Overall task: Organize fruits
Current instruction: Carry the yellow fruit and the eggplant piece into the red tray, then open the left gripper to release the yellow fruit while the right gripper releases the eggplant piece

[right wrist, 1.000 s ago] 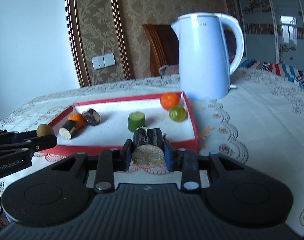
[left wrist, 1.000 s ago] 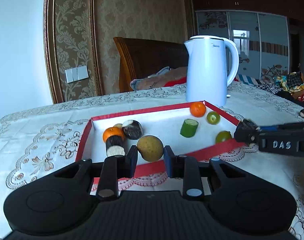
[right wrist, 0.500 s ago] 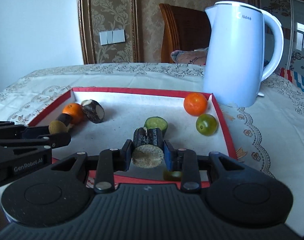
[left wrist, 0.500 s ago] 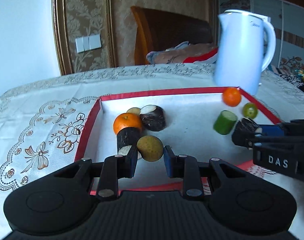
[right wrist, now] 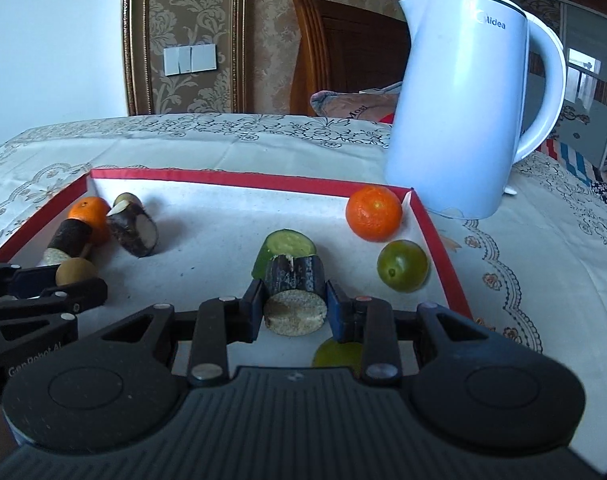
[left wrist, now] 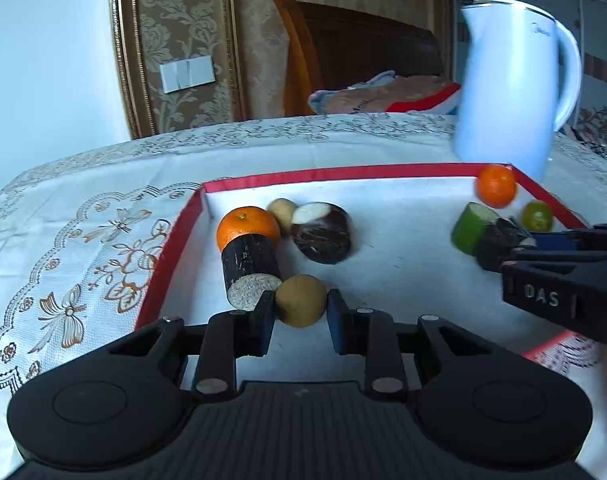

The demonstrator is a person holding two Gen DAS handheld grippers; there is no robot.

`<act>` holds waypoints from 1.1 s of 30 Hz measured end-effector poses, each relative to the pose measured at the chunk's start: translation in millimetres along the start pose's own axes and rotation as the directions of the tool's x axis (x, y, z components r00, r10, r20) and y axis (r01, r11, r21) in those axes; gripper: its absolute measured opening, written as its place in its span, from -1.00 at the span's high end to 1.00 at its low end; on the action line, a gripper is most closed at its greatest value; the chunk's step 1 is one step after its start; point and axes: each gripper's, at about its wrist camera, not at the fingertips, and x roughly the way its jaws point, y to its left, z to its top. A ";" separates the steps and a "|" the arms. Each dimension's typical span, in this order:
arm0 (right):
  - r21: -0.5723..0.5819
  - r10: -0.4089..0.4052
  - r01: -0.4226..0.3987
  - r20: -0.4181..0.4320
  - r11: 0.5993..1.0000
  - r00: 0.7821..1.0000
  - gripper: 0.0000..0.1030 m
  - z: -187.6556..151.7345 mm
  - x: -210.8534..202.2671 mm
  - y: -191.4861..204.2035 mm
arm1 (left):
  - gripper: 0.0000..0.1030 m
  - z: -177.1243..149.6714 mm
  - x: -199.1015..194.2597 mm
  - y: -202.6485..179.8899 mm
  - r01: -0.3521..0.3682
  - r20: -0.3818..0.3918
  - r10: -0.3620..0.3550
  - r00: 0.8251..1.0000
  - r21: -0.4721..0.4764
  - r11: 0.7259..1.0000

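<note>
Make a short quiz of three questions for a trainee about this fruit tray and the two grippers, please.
1. True or false: the left gripper has its jaws shut on a round brown fruit.
2. What does the right gripper hold?
3. Which stands behind the red-rimmed tray? A white kettle; B bowl; C bottle.

Key: 1 true; 2 a dark sugarcane piece; 3 A.

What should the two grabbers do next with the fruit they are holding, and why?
Probably lower both and let go: the left gripper holds a brown round fruit and the right gripper a dark sugarcane piece, both already over the red-edged tray.
</note>
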 end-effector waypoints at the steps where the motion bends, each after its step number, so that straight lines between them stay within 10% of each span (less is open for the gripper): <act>1: 0.003 -0.005 0.005 0.000 1.000 1.000 0.40 0.5 1.7 -0.7 | 0.47 1.2 1.4 1.8 0.000 0.001 0.000 1.000 -0.007 1.000; 15: 0.025 -0.021 0.021 0.019 0.999 1.000 0.38 -0.7 1.2 -3.9 | 0.45 -0.4 3.0 2.1 -0.003 0.014 0.004 1.000 -0.020 1.000; 19: 0.039 -0.013 0.012 0.027 0.999 1.000 -0.09 -2.3 -3.8 -6.0 | 0.27 -0.8 2.2 4.1 -0.020 0.013 0.020 1.000 -0.030 0.999; 22: 0.038 -0.020 0.019 0.032 0.999 0.999 -0.26 -3.5 -6.2 -6.3 | -0.59 -0.6 4.2 9.6 -0.045 -0.008 0.045 0.999 -0.063 0.997; 33: 0.045 -0.039 0.036 0.062 0.998 0.997 -0.76 -7.3 -15.3 -8.1 | -0.60 -1.1 4.1 10.5 -0.040 -0.006 0.040 0.999 -0.056 0.998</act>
